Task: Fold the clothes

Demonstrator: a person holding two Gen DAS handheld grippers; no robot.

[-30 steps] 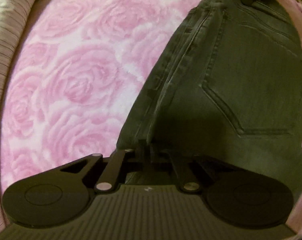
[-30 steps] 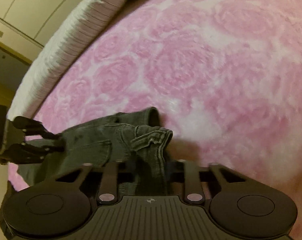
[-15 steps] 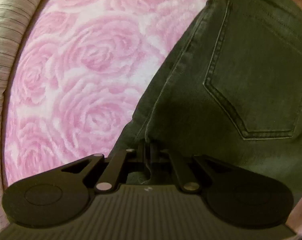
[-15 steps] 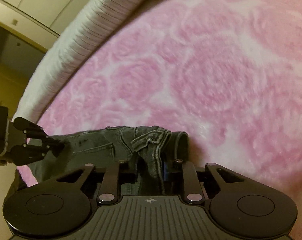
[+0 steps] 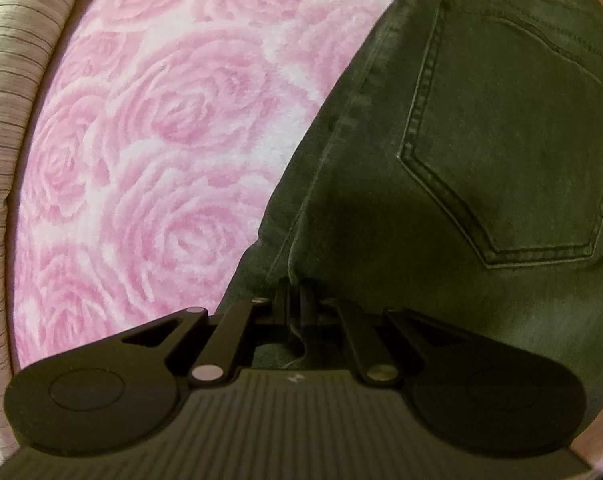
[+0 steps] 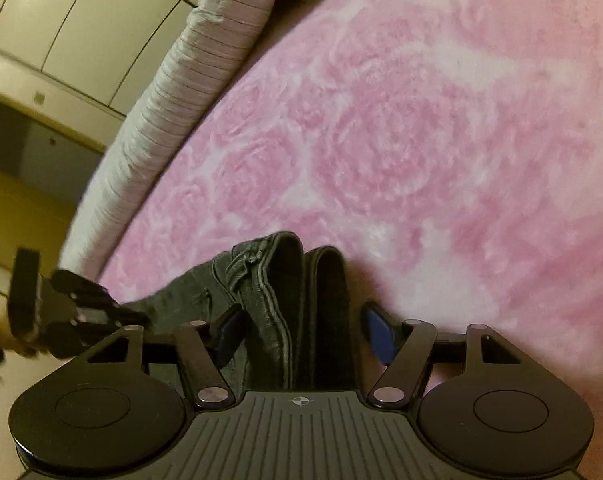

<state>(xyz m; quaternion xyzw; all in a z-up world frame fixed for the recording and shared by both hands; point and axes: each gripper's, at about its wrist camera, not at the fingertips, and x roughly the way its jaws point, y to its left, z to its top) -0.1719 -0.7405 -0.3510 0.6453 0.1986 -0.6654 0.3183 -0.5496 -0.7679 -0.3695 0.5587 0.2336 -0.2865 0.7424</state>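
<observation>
Dark grey jeans [image 5: 441, 200] lie on the pink rose blanket [image 5: 161, 120], back pocket [image 5: 509, 140] facing up. My left gripper [image 5: 297, 300] is shut on the jeans at the side seam near the leg. In the right wrist view the bunched waistband [image 6: 277, 280] lies between the spread blue pads [image 6: 377, 332] of my right gripper [image 6: 303, 334], which is open and does not clamp the cloth. The left gripper [image 6: 81, 308] also shows at the left edge of that view, pinching the far end of the jeans.
A striped grey bolster [image 5: 9, 80] runs along the blanket's left edge; it appears again as a long roll [image 6: 181, 92] in the right wrist view. Beyond it are pale wall panels [image 6: 81, 20]. Bare pink blanket [image 6: 441, 140] spreads ahead of the right gripper.
My right gripper was shut on the waistband and has opened, letting the cloth sit loose between its fingers. The left gripper stays shut on the jeans and has shifted slightly.
</observation>
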